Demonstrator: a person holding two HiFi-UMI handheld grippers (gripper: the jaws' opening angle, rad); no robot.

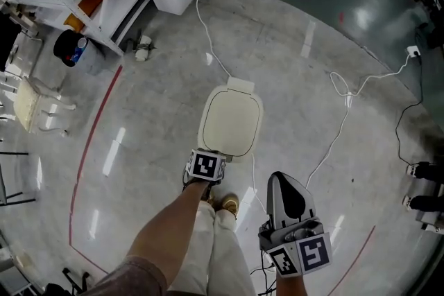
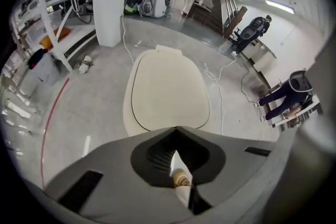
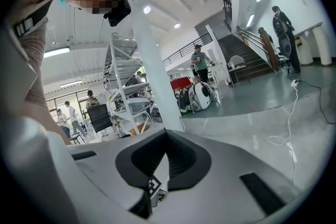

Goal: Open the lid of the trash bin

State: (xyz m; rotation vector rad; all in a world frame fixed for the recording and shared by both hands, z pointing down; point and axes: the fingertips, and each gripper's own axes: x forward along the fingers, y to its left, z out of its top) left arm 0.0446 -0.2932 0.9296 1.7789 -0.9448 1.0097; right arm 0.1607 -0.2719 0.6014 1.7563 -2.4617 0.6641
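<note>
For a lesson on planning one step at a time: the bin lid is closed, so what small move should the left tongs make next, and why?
Probably part the left tongs and ease them forward onto the near rim of the lid. The lid lies closed, these tongs are shut and empty just short of that rim, and the right tongs point away.

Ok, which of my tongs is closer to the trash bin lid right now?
Left. The left tongs sit right at the near edge of the trash bin lid; the right tongs hang back to its right, well clear of it.
</note>
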